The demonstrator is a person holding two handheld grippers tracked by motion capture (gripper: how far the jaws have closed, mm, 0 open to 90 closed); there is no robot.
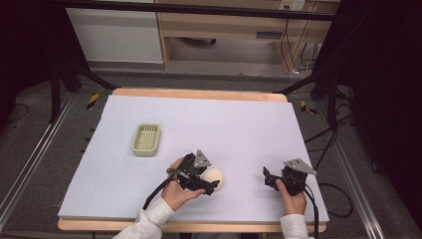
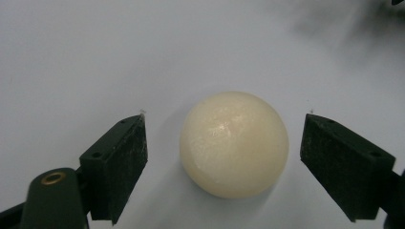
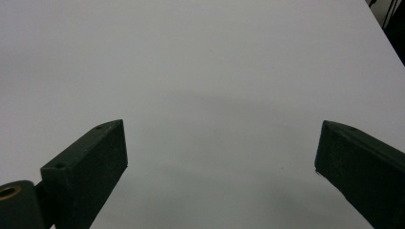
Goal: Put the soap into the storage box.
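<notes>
Straddling the cream ball (image 2: 234,144) with your left gripper (image 2: 224,143) fingers spread and not touching, you must next close them gently.

A pale-sheeted surface (image 1: 199,129) carries a small basket (image 1: 146,139) toward its left. Near the front edge, the left tool (image 1: 211,187), held in a hand (image 1: 176,191), lies against a cream ball (image 1: 215,176). The right tool (image 1: 268,180), held in the other hand (image 1: 292,198), rests well apart at the right.
</notes>
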